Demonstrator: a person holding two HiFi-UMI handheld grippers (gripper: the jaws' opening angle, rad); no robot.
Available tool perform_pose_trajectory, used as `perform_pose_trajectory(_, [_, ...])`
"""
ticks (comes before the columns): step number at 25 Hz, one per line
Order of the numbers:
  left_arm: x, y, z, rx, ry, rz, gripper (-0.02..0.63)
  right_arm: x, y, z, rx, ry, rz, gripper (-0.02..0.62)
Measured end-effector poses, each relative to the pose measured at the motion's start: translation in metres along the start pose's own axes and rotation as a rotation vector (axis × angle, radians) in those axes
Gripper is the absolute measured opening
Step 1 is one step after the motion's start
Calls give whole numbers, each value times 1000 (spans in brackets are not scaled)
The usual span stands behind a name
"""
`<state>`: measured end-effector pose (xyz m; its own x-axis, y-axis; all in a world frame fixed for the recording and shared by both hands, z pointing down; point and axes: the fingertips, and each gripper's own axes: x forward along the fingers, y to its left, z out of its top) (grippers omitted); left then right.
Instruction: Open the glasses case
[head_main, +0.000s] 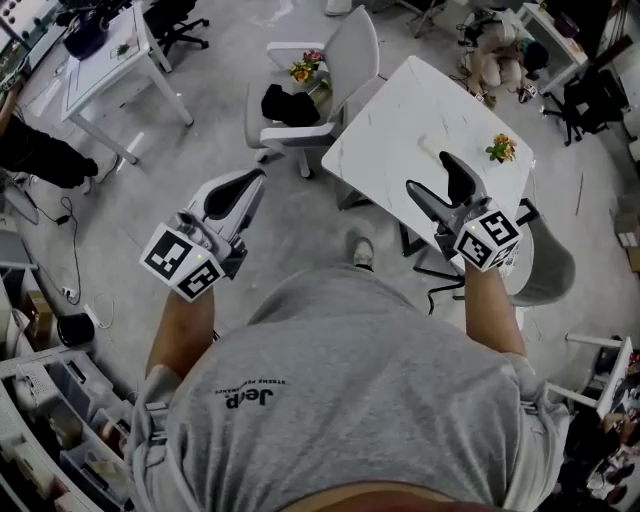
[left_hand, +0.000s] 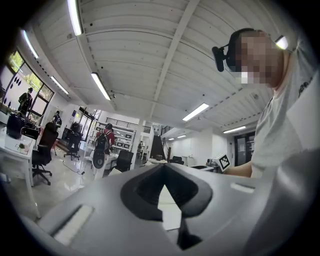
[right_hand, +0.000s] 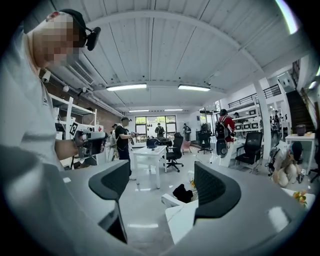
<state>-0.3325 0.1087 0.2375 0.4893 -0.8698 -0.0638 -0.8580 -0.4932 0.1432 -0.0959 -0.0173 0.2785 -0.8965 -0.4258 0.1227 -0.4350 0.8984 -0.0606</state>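
Left tongs (head_main: 252, 182): clenched, empty. Right tongs (head_main: 432, 175): parted, empty. Glasses case: not visible. Risk: a blind reach could topple the flowers (head_main: 500, 148) on the bench (head_main: 400, 130).

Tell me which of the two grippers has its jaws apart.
The right gripper: its jaws stand wide apart with nothing between them. The left gripper has its jaws closed, tips meeting, and holds nothing.
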Motion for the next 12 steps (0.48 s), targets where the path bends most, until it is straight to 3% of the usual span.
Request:
perform_pose_trajectory(7, [100, 25, -1, 48, -4, 88, 54, 38, -114, 4, -13, -40, 83, 382])
perform_pose_trajectory(12, [192, 38, 3, 29, -16, 124, 55, 56, -205, 25, -40, -66, 120, 382])
